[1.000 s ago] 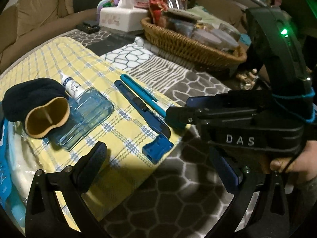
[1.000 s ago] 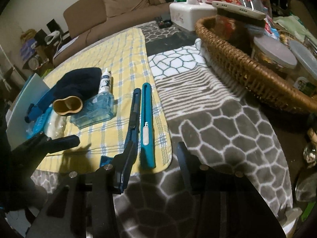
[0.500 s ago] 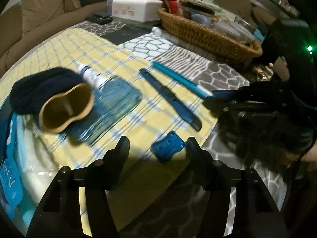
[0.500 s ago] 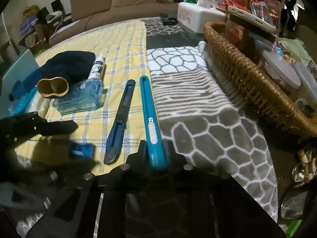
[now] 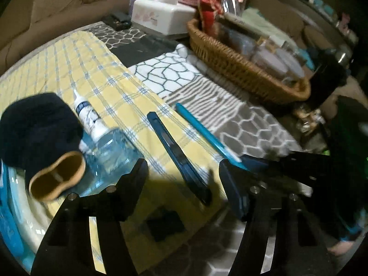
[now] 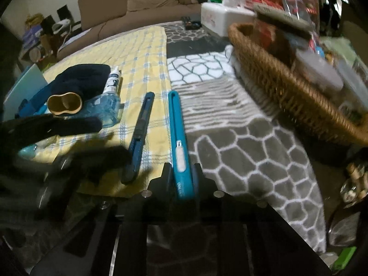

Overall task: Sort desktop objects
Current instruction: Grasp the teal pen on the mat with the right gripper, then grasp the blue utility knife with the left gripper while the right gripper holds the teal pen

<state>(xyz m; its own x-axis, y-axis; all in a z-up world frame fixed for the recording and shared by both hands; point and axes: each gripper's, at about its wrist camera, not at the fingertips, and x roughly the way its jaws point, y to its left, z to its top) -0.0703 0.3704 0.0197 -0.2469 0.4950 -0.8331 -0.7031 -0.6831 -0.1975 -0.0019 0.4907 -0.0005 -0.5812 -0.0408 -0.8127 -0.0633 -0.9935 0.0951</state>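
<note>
A teal utility knife (image 6: 177,138) lies at the edge of the yellow plaid cloth (image 6: 142,53). My right gripper (image 6: 181,179) is shut on its near end, its jaws just easing open with the knife still pinched between the pads. Parallel on its left lies a dark blue utility knife (image 5: 174,151). My left gripper (image 5: 181,179) hovers over that knife's near end, half open and opening, pads not touching it. A small blue block (image 5: 164,225) sits in shadow below the left fingers. In the left wrist view the right gripper (image 5: 241,161) holds the teal knife (image 5: 202,133).
A wicker basket (image 5: 241,69) full of jars stands at the back right, a tissue box (image 5: 161,16) behind it. Left on the cloth are a dark sock with a tan two-hole cup (image 5: 55,179), a clear blue bottle (image 5: 110,154) and a small white bottle (image 5: 87,115).
The right gripper closed on the teal knife's near end. The left gripper narrowed from wide open and slid over toward the dark blue knife, past the small blue block.
</note>
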